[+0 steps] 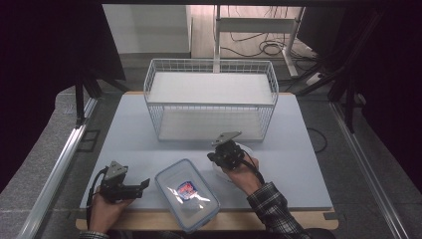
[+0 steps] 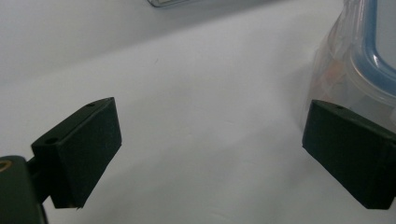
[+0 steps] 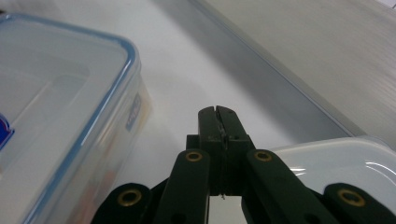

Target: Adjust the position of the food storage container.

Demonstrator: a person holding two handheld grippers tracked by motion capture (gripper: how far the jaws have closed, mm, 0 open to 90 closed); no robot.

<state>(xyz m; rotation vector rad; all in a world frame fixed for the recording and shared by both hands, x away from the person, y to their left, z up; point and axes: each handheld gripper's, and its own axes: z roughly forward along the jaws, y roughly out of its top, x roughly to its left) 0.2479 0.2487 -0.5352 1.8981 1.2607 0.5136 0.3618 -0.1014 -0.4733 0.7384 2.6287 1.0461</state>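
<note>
hovering our right gripper (image 1: 219,158), jaws pressed together and empty, above a white lid (image 3: 345,158) at 3 o'clock of the lidded container (image 1: 187,194) on the counter (image 1: 298,164). left gripper (image 1: 144,184) gapes wide at its 9 o'clock. next, we judge: open, pinch lid rim.

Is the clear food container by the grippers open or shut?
Shut: the food container has its blue-rimmed lid sitting flat on top in the high view and the right gripper view.
</note>
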